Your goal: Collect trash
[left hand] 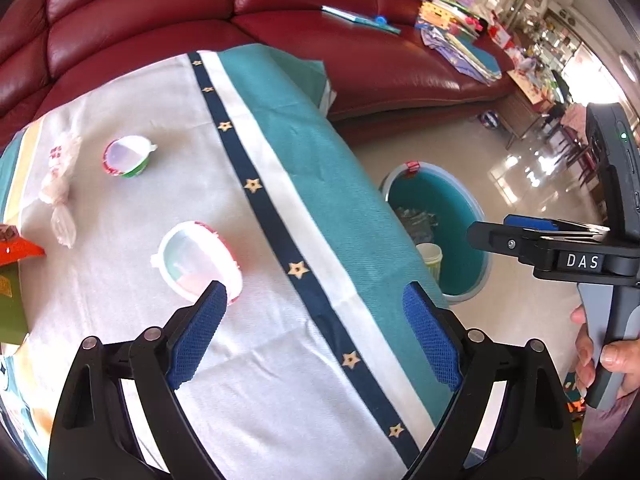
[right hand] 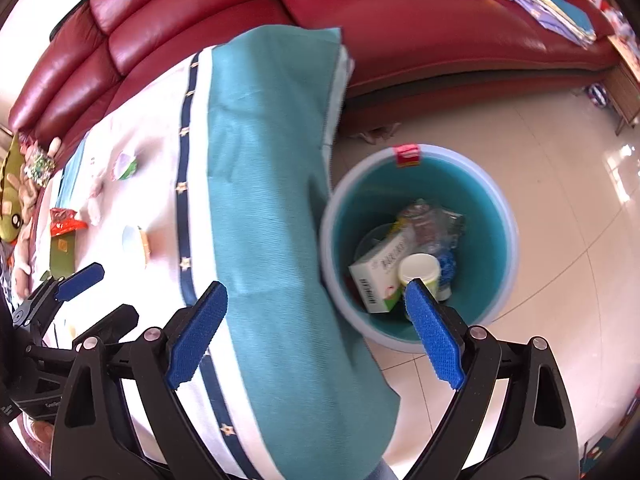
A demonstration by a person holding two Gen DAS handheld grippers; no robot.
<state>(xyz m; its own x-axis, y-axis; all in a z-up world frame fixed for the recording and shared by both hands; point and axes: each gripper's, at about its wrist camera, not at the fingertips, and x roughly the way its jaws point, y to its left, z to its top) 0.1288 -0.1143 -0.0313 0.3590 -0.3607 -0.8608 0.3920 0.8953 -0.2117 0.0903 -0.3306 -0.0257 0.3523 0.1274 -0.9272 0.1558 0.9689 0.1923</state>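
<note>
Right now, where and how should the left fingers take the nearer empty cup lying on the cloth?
Grip the nearer cup across its thin rim, coming from above. It lies tipped with its mouth open toward the camera, so one finger can likely slip inside and one outside the wall.

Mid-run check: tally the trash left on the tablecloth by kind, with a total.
Empty plastic cups: 2 (near cup, far cup)
Clear crumpled wrappers: 1 (wrapper)
Orange packets: 1 (packet, at the picture edge, partly cut off)
Total: 4
</note>
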